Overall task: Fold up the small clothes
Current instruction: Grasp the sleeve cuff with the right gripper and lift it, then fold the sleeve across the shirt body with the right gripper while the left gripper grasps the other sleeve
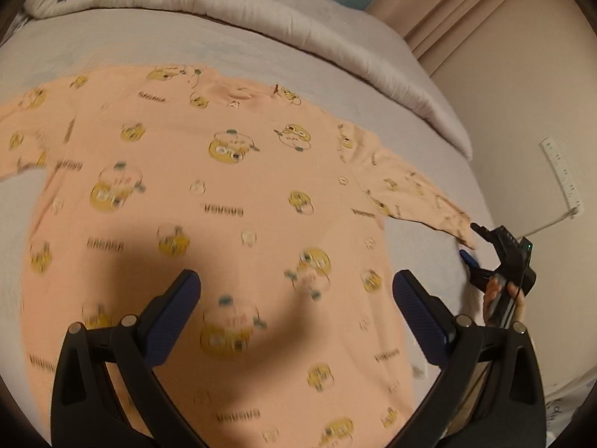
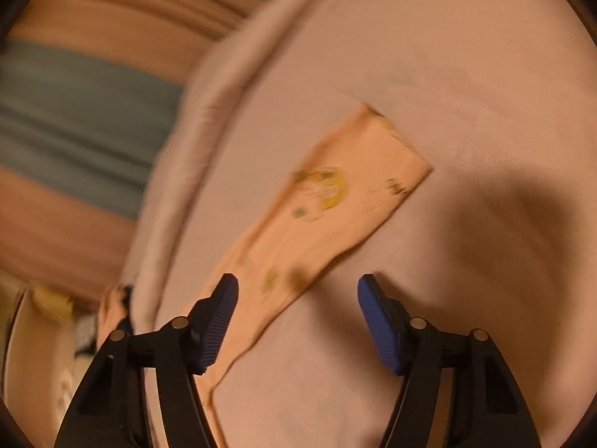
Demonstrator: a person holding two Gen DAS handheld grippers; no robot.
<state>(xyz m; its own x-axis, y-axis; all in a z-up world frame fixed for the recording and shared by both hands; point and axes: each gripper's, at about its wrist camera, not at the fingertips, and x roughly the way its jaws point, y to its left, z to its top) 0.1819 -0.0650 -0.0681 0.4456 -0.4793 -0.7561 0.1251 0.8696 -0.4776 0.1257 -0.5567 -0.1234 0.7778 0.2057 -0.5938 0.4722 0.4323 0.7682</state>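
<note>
Lying flat on the bed (image 1: 261,48), the peach shirt (image 1: 224,194) is spread front up, both sleeves out to the sides. The left gripper (image 1: 296,291) hovers over its lower body, fingers wide apart with nothing between them. The right gripper (image 2: 298,291) sits above the right sleeve (image 2: 335,201), jaws apart and gripping nothing; its left pad (image 2: 220,321) seems to overlap the sleeve's edge, though blur hides any contact. A grey quilt (image 1: 298,11) is bunched along the bed's far side.
</note>
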